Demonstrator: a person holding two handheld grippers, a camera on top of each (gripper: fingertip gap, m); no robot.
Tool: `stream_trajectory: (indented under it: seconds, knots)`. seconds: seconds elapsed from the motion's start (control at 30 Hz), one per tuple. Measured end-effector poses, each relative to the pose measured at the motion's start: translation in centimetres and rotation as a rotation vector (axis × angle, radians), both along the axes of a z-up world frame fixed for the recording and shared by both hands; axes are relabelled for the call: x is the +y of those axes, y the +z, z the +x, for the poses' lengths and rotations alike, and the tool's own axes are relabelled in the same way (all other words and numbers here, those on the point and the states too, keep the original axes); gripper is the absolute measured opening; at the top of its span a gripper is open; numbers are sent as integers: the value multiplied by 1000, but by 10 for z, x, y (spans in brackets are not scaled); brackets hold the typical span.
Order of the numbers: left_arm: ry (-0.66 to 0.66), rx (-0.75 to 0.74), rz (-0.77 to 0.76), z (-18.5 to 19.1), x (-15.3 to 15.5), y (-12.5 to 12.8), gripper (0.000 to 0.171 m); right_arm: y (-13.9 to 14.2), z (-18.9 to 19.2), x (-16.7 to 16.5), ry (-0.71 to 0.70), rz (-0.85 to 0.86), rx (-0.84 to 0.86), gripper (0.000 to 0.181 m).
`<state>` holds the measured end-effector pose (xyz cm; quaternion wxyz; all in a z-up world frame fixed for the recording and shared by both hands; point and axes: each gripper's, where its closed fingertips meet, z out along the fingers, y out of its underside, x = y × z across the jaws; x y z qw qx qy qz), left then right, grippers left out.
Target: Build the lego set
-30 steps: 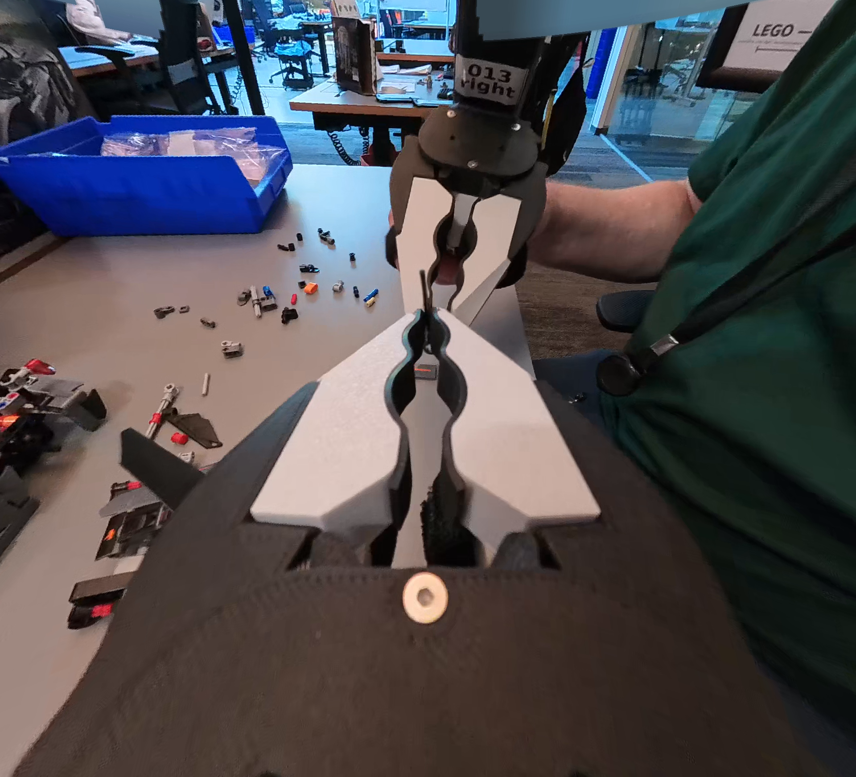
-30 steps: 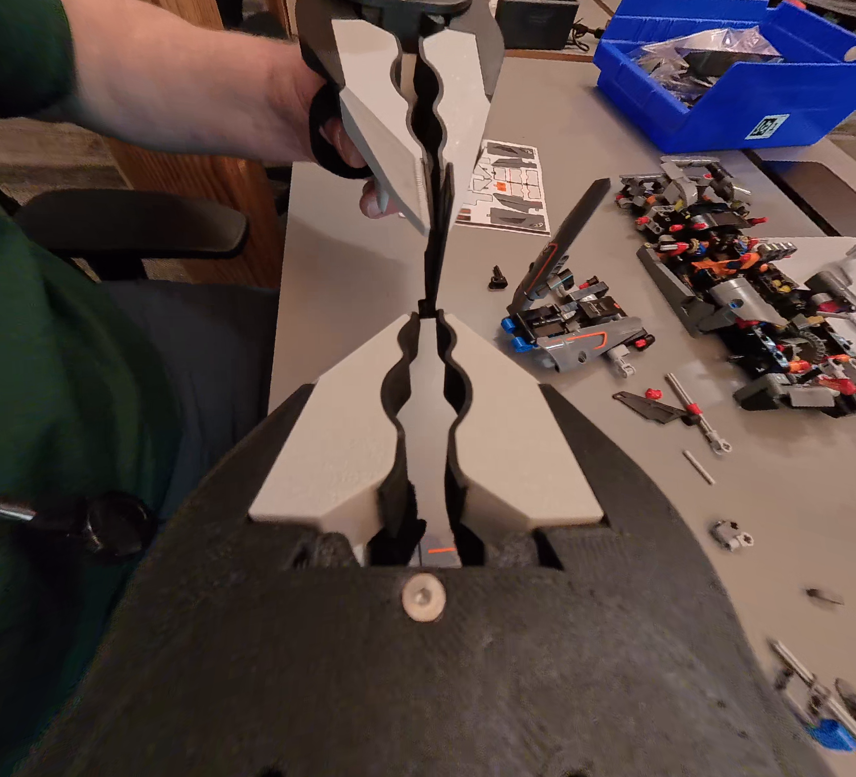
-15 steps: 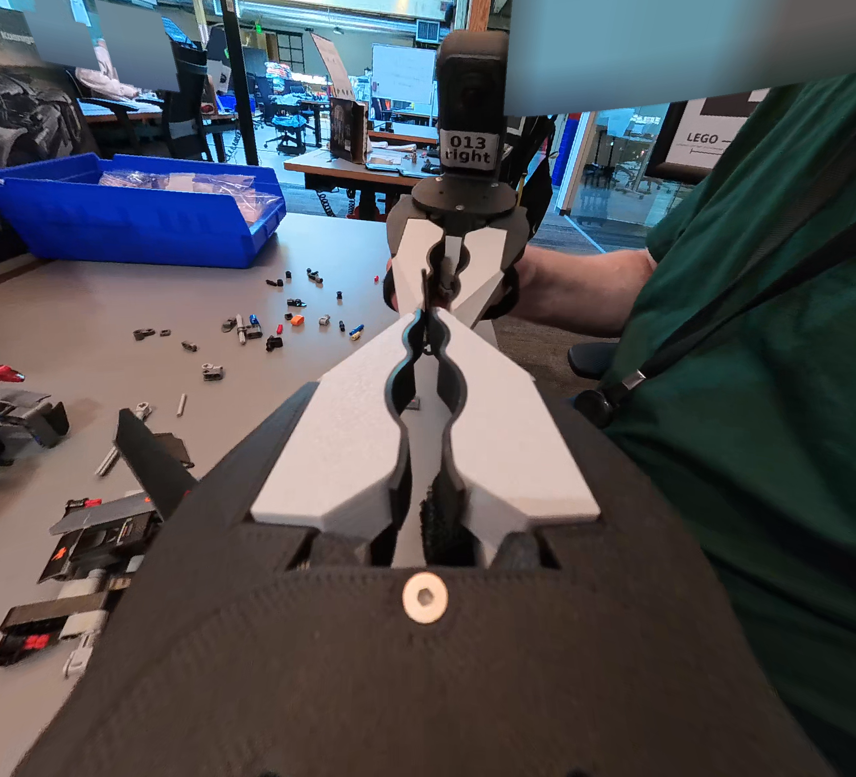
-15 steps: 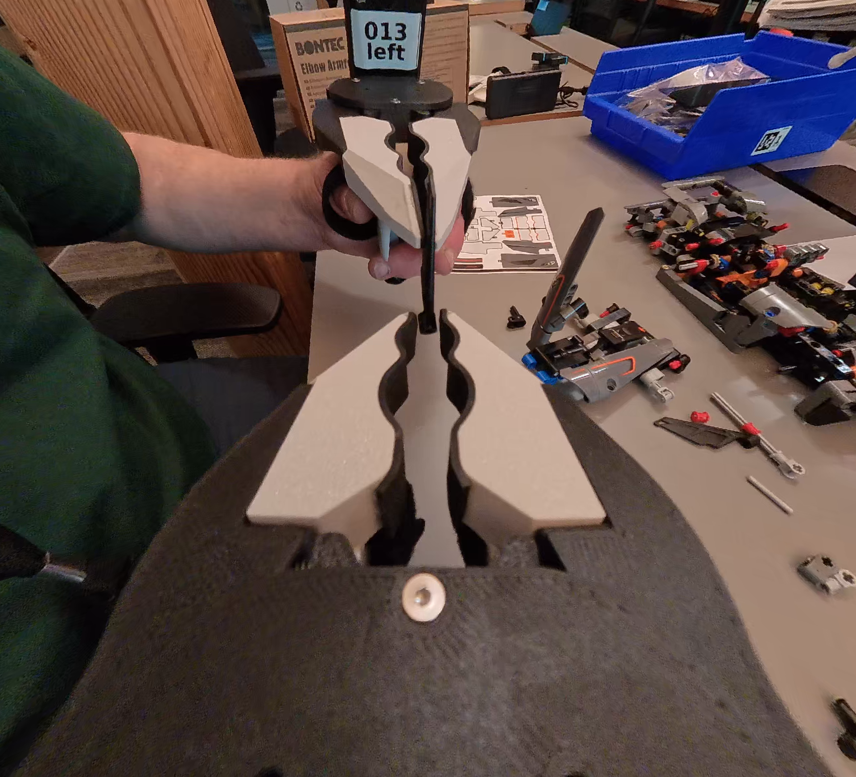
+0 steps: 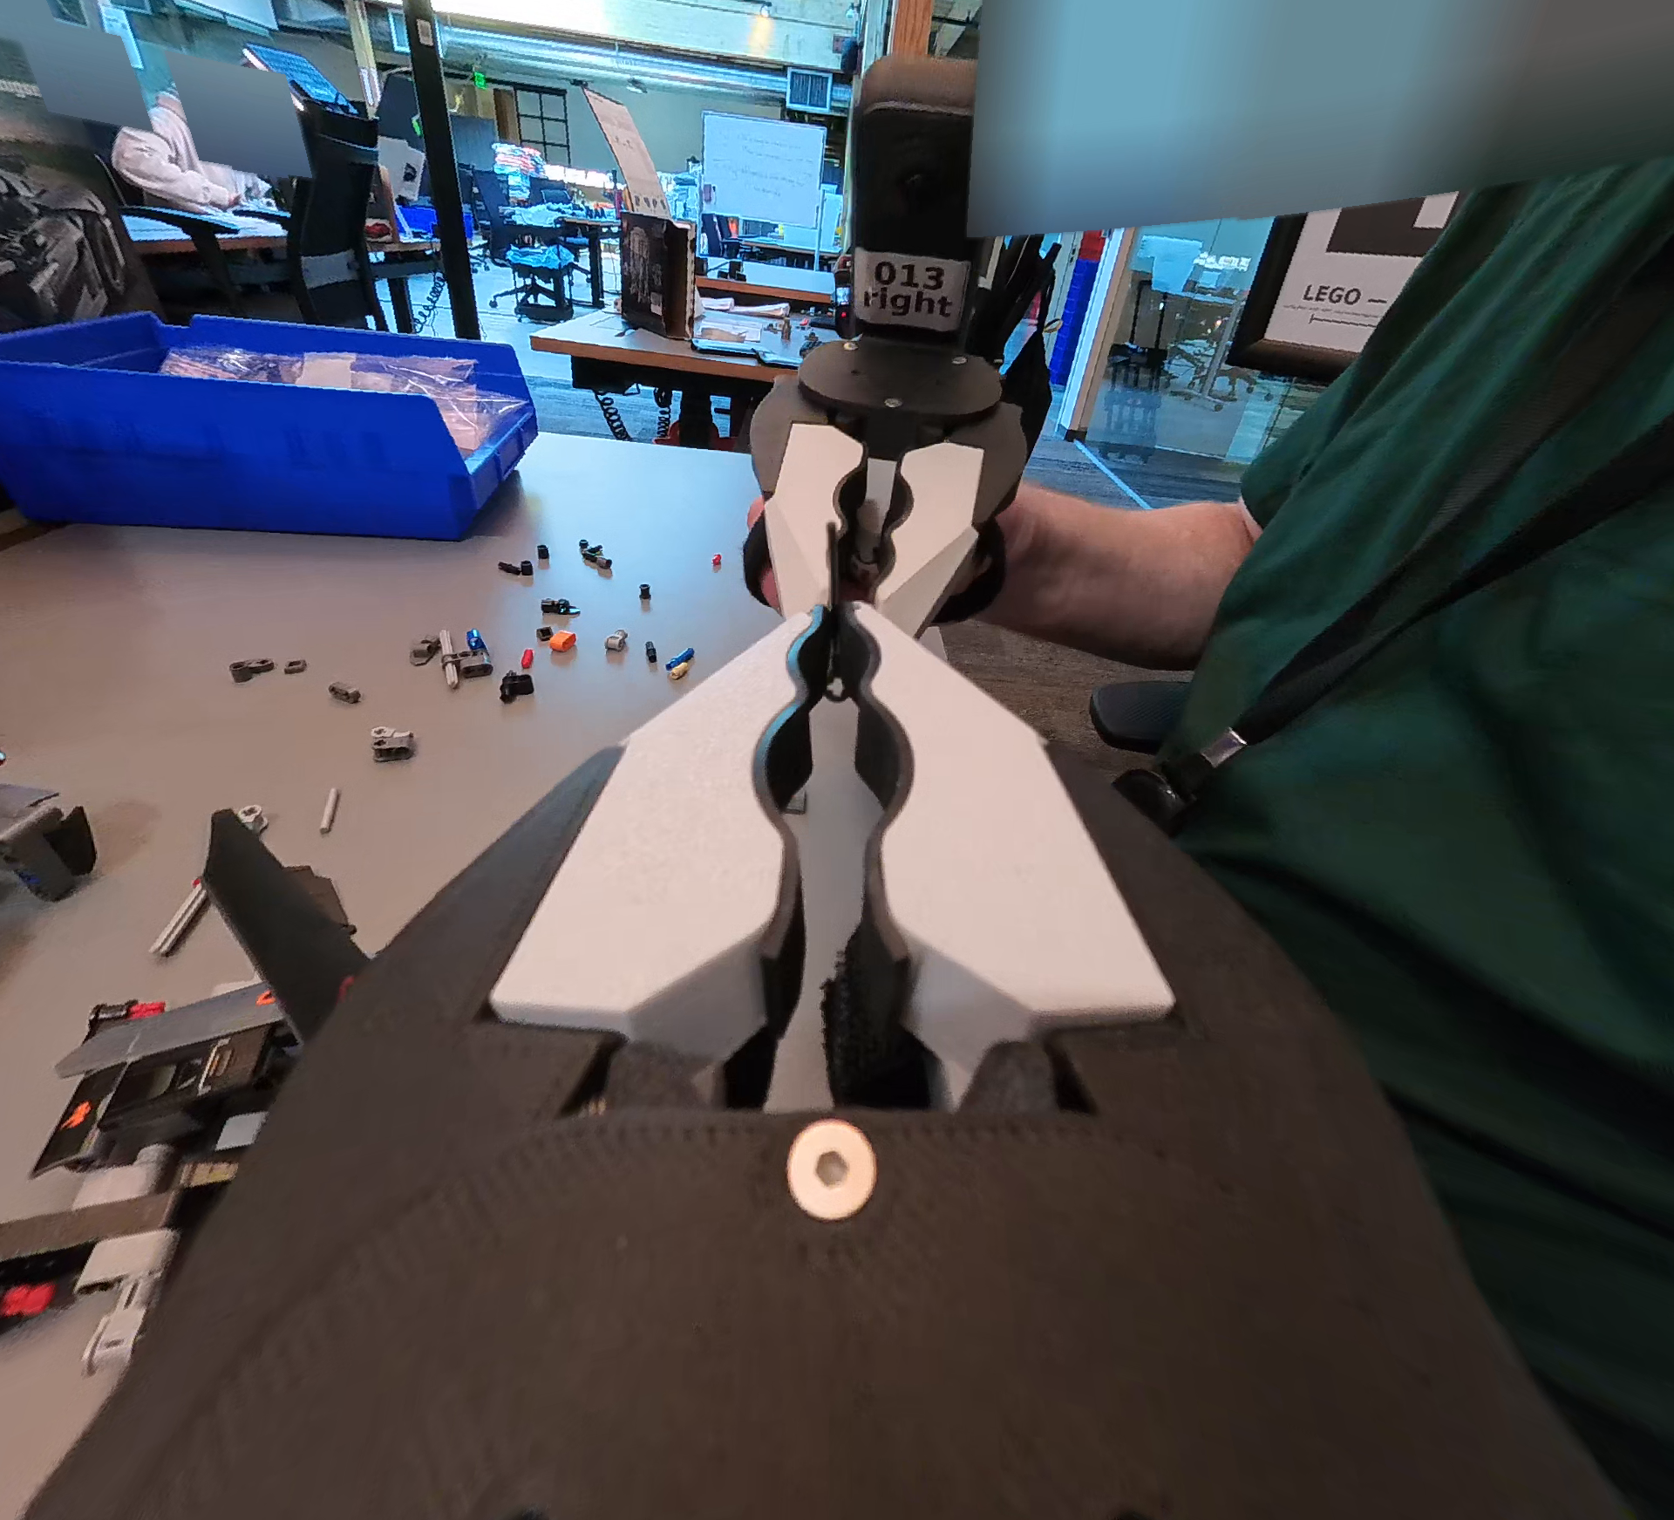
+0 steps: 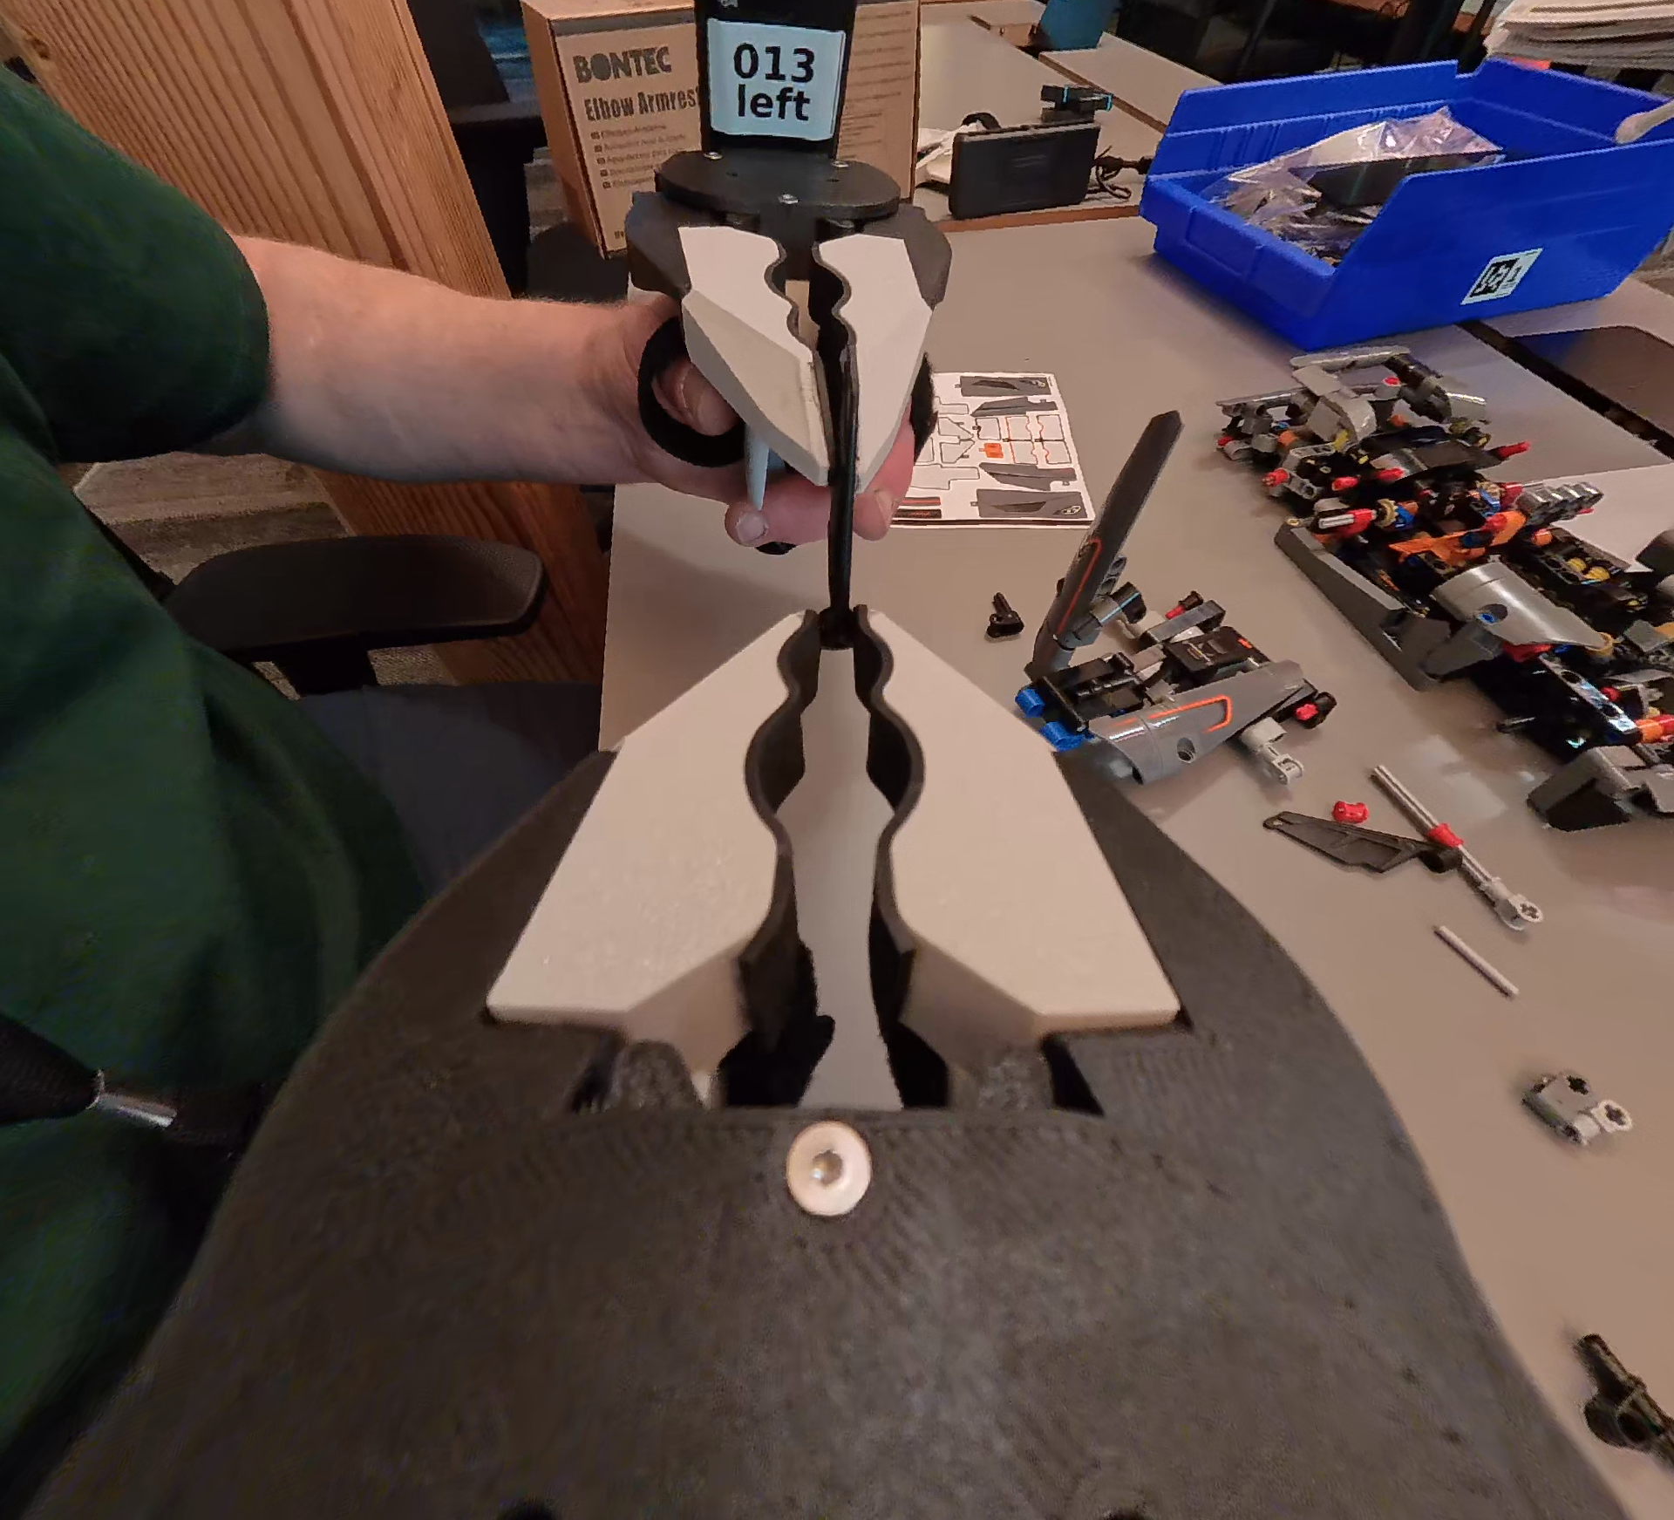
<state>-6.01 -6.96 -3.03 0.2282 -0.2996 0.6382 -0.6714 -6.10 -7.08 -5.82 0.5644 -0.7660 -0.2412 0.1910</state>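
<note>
A thin black lego piece [image 6: 841,498] is held in the air between my two grippers, over the near table edge. In the right wrist view my left gripper [image 6: 838,471] points toward the camera, shut on the piece's upper part. My right gripper [image 6: 835,629] is shut on its lower end. In the left wrist view my left gripper [image 5: 835,629] grips the piece [image 5: 832,570] edge-on, with the right gripper [image 5: 861,570] just beyond, tip to tip. A dark grey sub-assembly with an orange stripe [image 6: 1178,706] and a larger car chassis [image 6: 1449,516] lie on the table.
A sticker sheet [image 6: 996,453] lies behind the held piece. A blue bin [image 6: 1413,208] stands at the table's far side. Small loose parts [image 5: 543,643] are scattered on the grey table [image 5: 136,706], plus an axle [image 6: 1449,851] and a black wedge [image 6: 1350,842]. A chair armrest [image 6: 362,589] is at left. My two grippers' fingertips are within a few centimetres of each other.
Both grippers have tilted up to a more level pose and drawn slightly apart, still joined by the black piece. Both stay shut.
</note>
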Motion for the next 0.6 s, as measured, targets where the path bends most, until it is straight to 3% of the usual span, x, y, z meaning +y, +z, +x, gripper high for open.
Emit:
stream_trajectory:
  seconds: [0.07, 0.2, 0.37, 0.47, 0.6]
  knots:
    - [25, -3, 17, 1, 3, 0, 0, 1, 2, 1, -13, 2, 24, 5]
    - [146, -38, 97, -5, 25, 5, 18, -4, 14, 3, -68, -13, 37, 5]
    - [382, -15, 406, -5, 88, -18, 31, -11, 28, 11, -157, -39, 76, 5]
    - [376, 41, 451, 8, 106, -36, 43, -19, 32, 20, -220, -66, 70, 5]
    - [269, 85, 484, 27, 104, -59, 47, -30, 35, 33, -297, -95, 64, 5]
